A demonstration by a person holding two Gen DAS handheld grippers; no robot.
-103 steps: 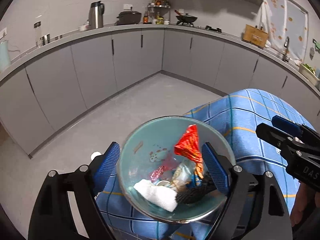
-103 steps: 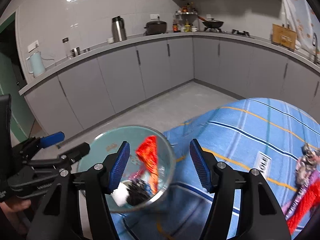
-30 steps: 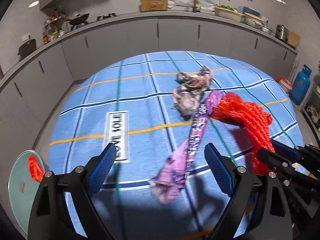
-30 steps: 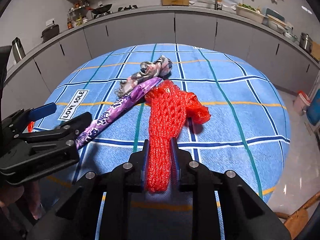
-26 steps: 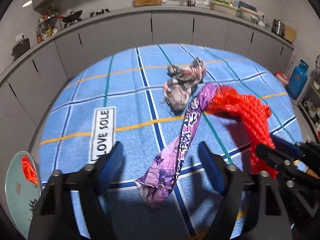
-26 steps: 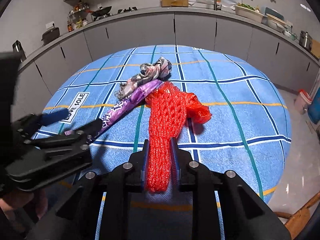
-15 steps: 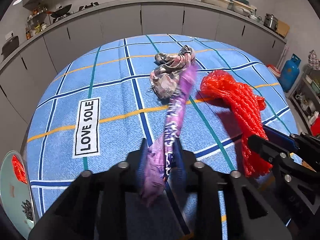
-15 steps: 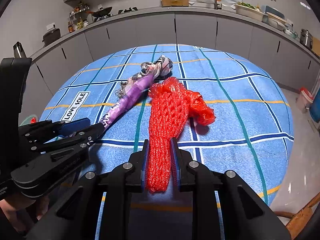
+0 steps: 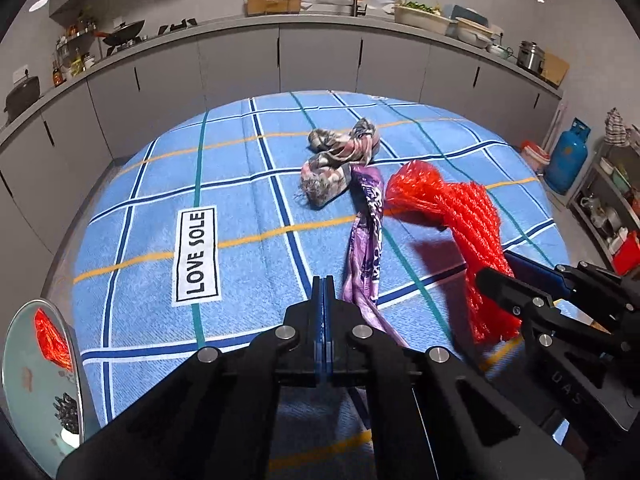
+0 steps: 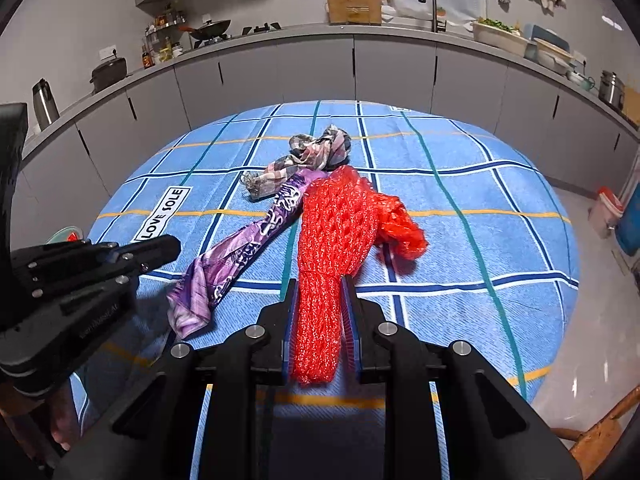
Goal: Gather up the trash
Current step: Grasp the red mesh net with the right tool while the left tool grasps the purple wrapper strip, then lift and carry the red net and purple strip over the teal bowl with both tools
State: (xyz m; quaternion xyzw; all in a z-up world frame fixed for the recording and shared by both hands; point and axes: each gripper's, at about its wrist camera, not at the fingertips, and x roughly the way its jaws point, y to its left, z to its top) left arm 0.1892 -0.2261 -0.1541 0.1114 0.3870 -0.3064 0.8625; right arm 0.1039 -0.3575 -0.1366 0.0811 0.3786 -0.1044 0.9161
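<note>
A red mesh net bag (image 10: pixel 336 232) lies on the blue checked tablecloth (image 10: pixel 460 184), and my right gripper (image 10: pixel 318 312) is shut on its near end. It also shows in the left wrist view (image 9: pixel 460 216). A purple wrapper (image 9: pixel 366 248) lies beside it, with a crumpled patterned wrapper (image 9: pixel 336 164) at its far end. My left gripper (image 9: pixel 323 292) is shut with nothing between the pads, just left of the purple wrapper's near end. The purple wrapper also shows in the right wrist view (image 10: pixel 240 248).
A glass bowl (image 9: pixel 28 364) holding collected trash stands at the table's left edge. A "LOVE SOLE" label (image 9: pixel 198 254) marks the cloth. Grey kitchen cabinets (image 9: pixel 320 64) curve around behind. A blue gas cylinder (image 9: pixel 566 160) stands on the floor to the right.
My left gripper left the bowl, moved over the table and closed; its jaws now meet empty beside the purple wrapper. My right gripper has stayed shut on the red net bag.
</note>
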